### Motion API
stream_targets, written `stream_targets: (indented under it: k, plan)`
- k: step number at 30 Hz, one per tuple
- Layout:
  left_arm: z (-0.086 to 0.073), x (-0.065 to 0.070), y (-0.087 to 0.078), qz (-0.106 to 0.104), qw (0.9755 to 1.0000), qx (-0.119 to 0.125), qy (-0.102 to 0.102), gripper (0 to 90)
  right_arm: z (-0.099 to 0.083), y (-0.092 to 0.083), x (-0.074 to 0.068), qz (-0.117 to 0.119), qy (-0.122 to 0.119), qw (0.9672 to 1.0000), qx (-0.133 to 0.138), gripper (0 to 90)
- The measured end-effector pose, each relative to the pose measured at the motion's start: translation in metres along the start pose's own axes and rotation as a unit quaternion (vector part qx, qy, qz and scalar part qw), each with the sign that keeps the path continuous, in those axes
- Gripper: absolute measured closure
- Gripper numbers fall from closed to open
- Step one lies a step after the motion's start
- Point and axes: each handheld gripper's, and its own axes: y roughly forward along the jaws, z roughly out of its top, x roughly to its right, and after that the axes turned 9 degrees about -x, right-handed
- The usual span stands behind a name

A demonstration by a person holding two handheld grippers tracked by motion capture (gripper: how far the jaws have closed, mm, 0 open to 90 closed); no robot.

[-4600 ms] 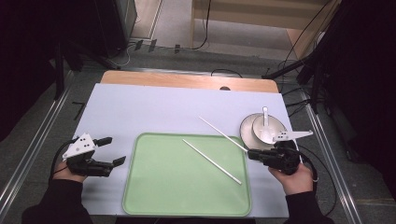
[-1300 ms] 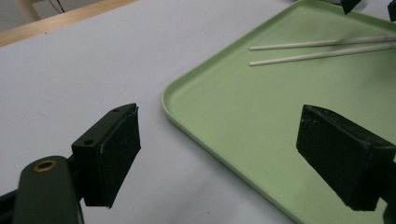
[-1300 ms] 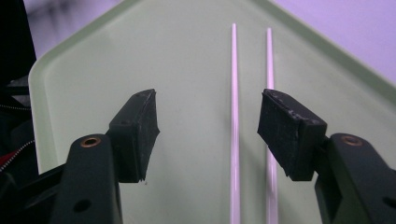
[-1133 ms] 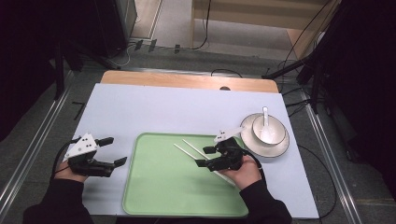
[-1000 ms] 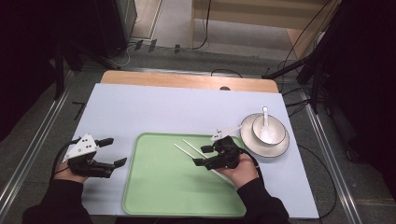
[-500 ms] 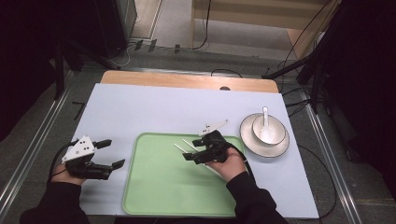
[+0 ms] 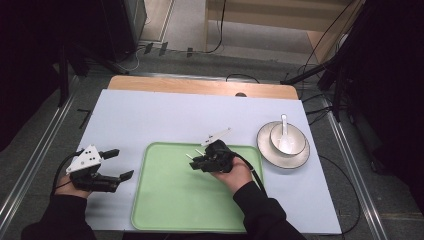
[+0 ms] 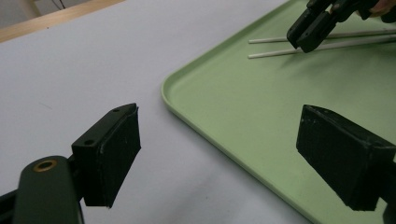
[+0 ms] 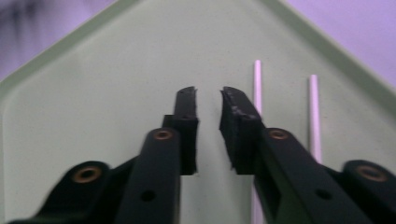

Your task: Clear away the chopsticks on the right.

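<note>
there, two thin white chopsticks [image 9: 314,112] lie on the smooth green tray [image 9: 93,93].

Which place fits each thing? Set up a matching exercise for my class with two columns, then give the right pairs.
Things:
1. chopsticks
2. spoon
3. left gripper
4. bowl

Places:
A. over the bare table, left of the tray
B. in the bowl
C. on the green tray
D. on the plate

Pairs: 1-C, 2-B, 3-A, 4-D
</note>
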Motion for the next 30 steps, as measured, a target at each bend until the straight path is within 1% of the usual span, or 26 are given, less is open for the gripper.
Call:
stream_targets:
  k: [2,4,8,11,12,13,14,18,20,24,26,30]
  plan:
    - [0.0,0.0,0.0,0.001,1.0,0.0,0.001,13.4,0.001,0.004,0.0,0.002,0.002,1.0,-0.004,84.2]
    - [0.0,0.001,0.0,0.001,1.0,0.0,0.001,13.5,0.001,0.009,-0.001,0.005,0.008,0.9999,-0.011,87.3]
    - [0.0,0.001,0.0,0.001,1.0,0.001,0.001,13.5,0.004,0.018,-0.004,0.001,-0.001,0.9998,-0.022,88.4]
    - [0.0,0.001,0.0,0.001,1.0,0.001,0.002,13.5,0.005,0.022,-0.004,-0.009,0.004,0.9995,-0.03,89.0]
    - [0.0,0.001,0.0,0.001,1.0,0.001,0.002,13.5,0.005,0.023,-0.002,-0.007,0.006,0.9996,-0.027,89.1]
    - [0.0,0.001,0.0,0.0,1.0,0.002,0.002,13.4,0.005,0.023,-0.001,-0.005,0.012,0.9996,-0.025,89.1]
    - [0.0,0.001,0.0,0.0,1.0,0.002,0.002,13.5,0.005,0.024,-0.001,-0.007,0.014,0.9996,-0.022,89.1]
    - [0.0,0.001,0.001,0.0,1.0,0.001,0.002,13.5,0.009,0.024,0.002,-0.028,0.017,0.9993,-0.02,88.7]
    - [0.0,0.001,0.001,0.0,1.0,0.001,0.002,13.5,0.01,0.022,0.006,-0.038,0.02,0.9989,-0.017,87.9]
    - [0.0,0.001,0.001,-0.002,1.0,0.0,0.002,13.4,0.008,0.018,0.016,-0.044,0.04,0.9982,-0.011,88.0]
    - [0.0,0.001,0.001,-0.002,1.0,0.001,0.002,13.5,0.007,0.016,0.018,-0.042,0.052,0.9977,-0.01,88.0]
    - [0.0,0.001,0.001,-0.001,1.0,0.0,0.002,13.5,0.006,0.014,0.021,-0.048,0.054,0.9973,-0.01,88.0]
